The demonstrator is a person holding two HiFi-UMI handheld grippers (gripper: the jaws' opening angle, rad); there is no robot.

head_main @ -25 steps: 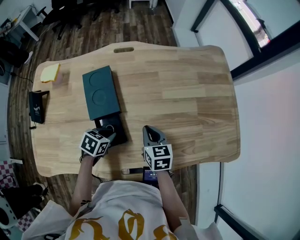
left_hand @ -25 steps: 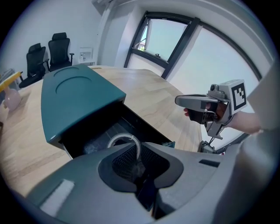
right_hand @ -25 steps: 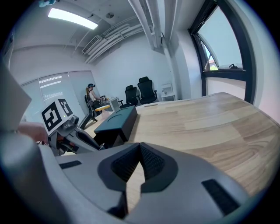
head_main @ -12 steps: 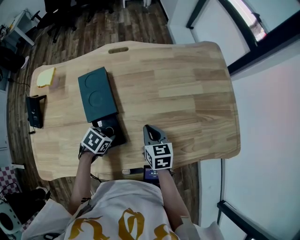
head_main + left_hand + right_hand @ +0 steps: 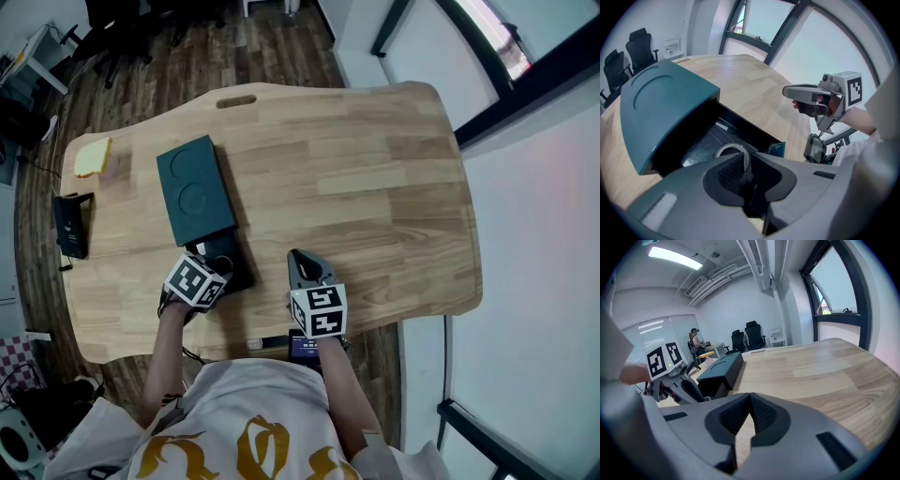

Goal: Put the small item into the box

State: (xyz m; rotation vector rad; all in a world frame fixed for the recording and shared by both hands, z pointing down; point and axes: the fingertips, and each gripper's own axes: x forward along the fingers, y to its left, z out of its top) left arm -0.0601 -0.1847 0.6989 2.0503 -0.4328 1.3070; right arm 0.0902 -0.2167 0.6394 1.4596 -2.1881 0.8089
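Note:
A dark teal box point(image 5: 194, 190) lies on the wooden table point(image 5: 375, 187) with its black drawer point(image 5: 228, 255) pulled out toward me. My left gripper point(image 5: 218, 269) hangs over the open drawer, shut on a small white ring point(image 5: 732, 152); the ring's right side runs between the jaws, just above the drawer point(image 5: 754, 136) floor. The teal sleeve point(image 5: 661, 103) fills the left of the left gripper view. My right gripper point(image 5: 299, 257) rests shut and empty over bare table to the drawer's right, apart from the box. In the right gripper view, the box point(image 5: 723, 367) and left gripper point(image 5: 670, 376) sit to the left.
A yellow object point(image 5: 93, 156) and a black device point(image 5: 70, 225) lie near the table's left edge. A slot point(image 5: 236, 100) is cut at the far edge. A small screen device point(image 5: 302, 347) hangs below the near edge. Office chairs point(image 5: 750, 336) stand beyond the table.
The head view has shifted slightly. The left gripper edged a little closer over the drawer with the ring; the right gripper stays where it was.

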